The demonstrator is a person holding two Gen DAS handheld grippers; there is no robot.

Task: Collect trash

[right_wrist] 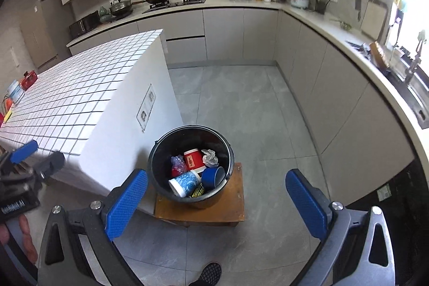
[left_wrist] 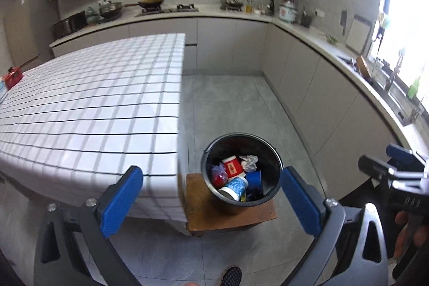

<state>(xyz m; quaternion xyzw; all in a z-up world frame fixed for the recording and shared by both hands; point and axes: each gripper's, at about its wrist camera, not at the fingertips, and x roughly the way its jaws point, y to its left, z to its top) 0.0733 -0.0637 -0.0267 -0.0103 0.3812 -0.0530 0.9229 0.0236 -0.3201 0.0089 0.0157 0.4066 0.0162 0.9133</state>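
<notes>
A black bucket (left_wrist: 270,165) stands on a low wooden stool (left_wrist: 230,216) beside the tiled island. It holds trash: a red cup (left_wrist: 233,167), a blue-and-white cup (left_wrist: 236,188), a blue cup (left_wrist: 254,180), crumpled white paper (left_wrist: 249,161) and a red-purple wrapper (left_wrist: 218,176). The bucket (right_wrist: 158,165) shows the same contents in the right wrist view. My left gripper (left_wrist: 211,203) is open and empty, above and in front of the bucket. My right gripper (right_wrist: 215,200) is open and empty, also above the bucket. The right gripper also shows at the right edge of the left wrist view (left_wrist: 394,168).
The white-tiled island (left_wrist: 93,103) is at the left, with a red box (left_wrist: 13,75) and small items at its far end (right_wrist: 16,90). Grey cabinets and counter run along the back and right (right_wrist: 335,87). A person's shoe (right_wrist: 209,274) is on the grey floor below.
</notes>
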